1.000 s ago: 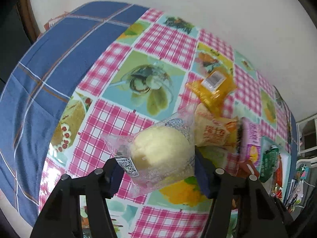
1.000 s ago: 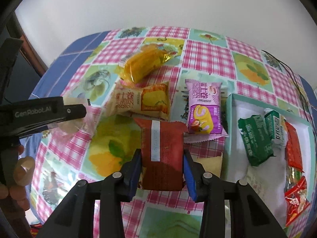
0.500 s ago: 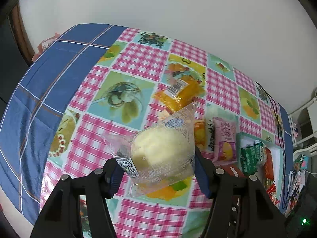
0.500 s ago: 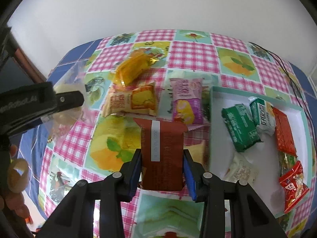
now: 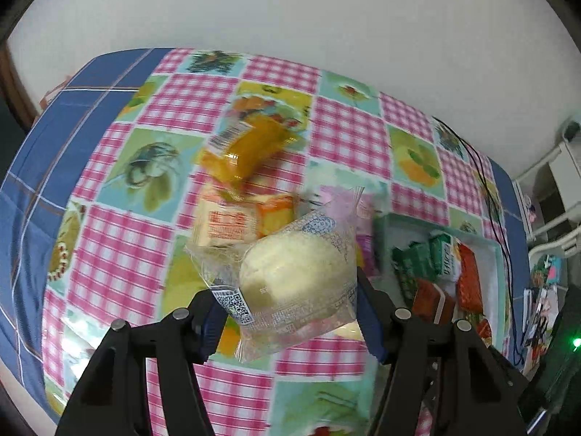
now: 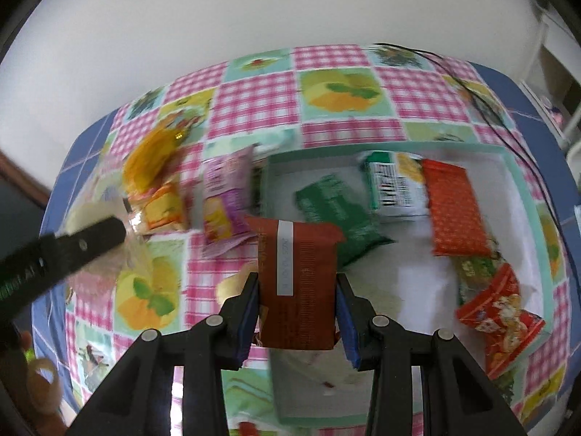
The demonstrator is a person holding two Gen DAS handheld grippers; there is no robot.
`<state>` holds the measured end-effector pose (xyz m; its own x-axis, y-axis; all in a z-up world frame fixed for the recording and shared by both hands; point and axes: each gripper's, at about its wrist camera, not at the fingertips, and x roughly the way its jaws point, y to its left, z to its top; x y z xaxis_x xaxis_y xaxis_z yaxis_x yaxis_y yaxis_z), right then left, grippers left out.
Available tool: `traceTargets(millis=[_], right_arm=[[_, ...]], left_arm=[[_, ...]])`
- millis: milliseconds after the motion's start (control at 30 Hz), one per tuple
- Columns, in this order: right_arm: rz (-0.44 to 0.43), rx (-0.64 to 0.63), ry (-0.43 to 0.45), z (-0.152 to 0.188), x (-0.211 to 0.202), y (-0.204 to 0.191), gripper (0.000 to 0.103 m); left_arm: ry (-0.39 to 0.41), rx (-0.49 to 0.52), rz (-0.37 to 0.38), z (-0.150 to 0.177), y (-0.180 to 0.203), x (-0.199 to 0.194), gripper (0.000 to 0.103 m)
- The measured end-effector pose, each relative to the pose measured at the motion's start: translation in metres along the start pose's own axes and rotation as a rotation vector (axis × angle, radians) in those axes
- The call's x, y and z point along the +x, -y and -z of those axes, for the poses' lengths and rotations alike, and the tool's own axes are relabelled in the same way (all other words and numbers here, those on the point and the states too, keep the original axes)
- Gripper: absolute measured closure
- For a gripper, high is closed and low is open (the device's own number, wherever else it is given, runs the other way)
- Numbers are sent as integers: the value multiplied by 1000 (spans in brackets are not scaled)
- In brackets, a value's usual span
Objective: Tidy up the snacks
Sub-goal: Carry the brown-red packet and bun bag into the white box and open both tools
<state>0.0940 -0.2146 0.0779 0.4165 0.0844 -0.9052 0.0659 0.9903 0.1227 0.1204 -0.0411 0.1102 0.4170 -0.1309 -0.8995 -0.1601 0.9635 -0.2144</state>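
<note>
My left gripper (image 5: 290,312) is shut on a round pale bun in a clear wrapper (image 5: 294,276), held above the table left of the tray. My right gripper (image 6: 296,312) is shut on a dark red packet (image 6: 296,283) that hangs over the tray's left edge. The teal tray (image 6: 523,189) with a white floor holds green packets (image 6: 337,214), a green-and-white packet (image 6: 390,185) and red packets (image 6: 454,207). Loose on the cloth lie an orange packet (image 5: 243,149), a yellow-orange packet (image 5: 236,221) and a purple packet (image 6: 223,200). The left gripper's finger (image 6: 72,250) shows at left in the right wrist view.
A checked pink, teal and fruit-print cloth (image 5: 123,247) covers the table, with blue cloth (image 5: 43,152) along its left side. A black cable (image 6: 483,109) runs along the far right of the table. A white wall rises behind. White furniture (image 5: 555,218) stands at the right.
Both grippers have travelled to the right toward the tray, each keeping its packet. The tray now fills the right wrist view and has come into the left wrist view.
</note>
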Motion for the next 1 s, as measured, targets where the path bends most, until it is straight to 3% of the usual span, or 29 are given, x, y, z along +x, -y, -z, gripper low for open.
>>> traceTargets(millis=[600, 1000], right_arm=[[34, 242, 17, -9, -12, 109, 61], [54, 356, 72, -9, -23, 167, 61]], left_arm=[[-27, 245, -21, 35, 103, 16, 38], [-32, 392, -37, 57, 148, 24, 38]])
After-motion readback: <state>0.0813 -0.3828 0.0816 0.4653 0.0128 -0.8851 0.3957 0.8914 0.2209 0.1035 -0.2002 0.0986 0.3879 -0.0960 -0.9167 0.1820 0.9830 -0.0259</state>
